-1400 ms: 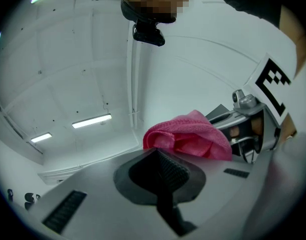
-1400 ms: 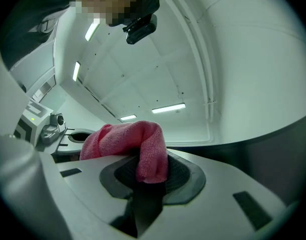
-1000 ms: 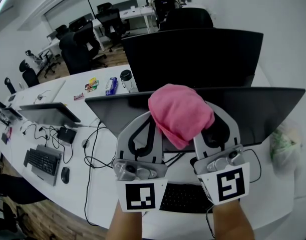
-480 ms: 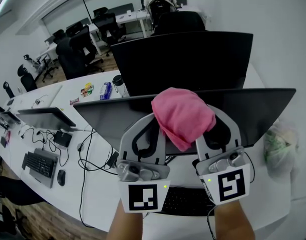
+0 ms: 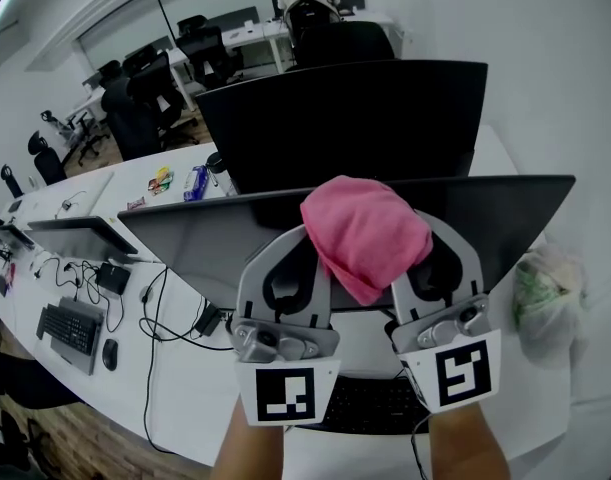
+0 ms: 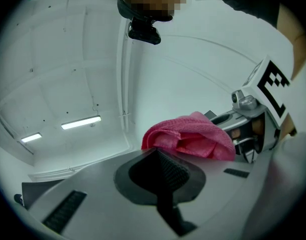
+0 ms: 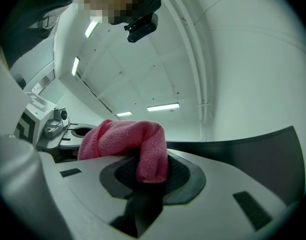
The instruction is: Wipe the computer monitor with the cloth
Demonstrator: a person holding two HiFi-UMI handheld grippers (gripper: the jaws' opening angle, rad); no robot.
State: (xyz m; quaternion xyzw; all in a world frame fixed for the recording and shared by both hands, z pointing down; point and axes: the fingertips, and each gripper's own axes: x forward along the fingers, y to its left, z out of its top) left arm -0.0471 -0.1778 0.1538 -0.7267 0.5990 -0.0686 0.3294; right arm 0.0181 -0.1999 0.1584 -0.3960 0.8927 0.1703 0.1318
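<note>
Listing by view.

Head view: left gripper (image 5: 301, 238) and right gripper (image 5: 437, 246) are raised side by side. One pink cloth (image 5: 365, 233) is bunched across both tips and seen against the top edge of the nearest monitor (image 5: 205, 243); contact with it cannot be told.

- Count: two grippers, one cloth, three monitors (nearest, black one behind (image 5: 355, 118), one far left (image 5: 80, 233)), two keyboards (image 5: 370, 403) (image 5: 70, 323), one mouse (image 5: 108, 353), one plastic bag (image 5: 545, 288).

Left gripper view: jaws together, nothing visible between them. The cloth (image 6: 190, 139) lies just past the tip.

Right gripper view: jaws clamped on a fold of the cloth (image 7: 150, 159).

Handling note, as judgement: bring the cloth down onto the screen face, keep fabric between the hard tips and the panel, press lightly, and stroke evenly across so the stand does not rock.
</note>
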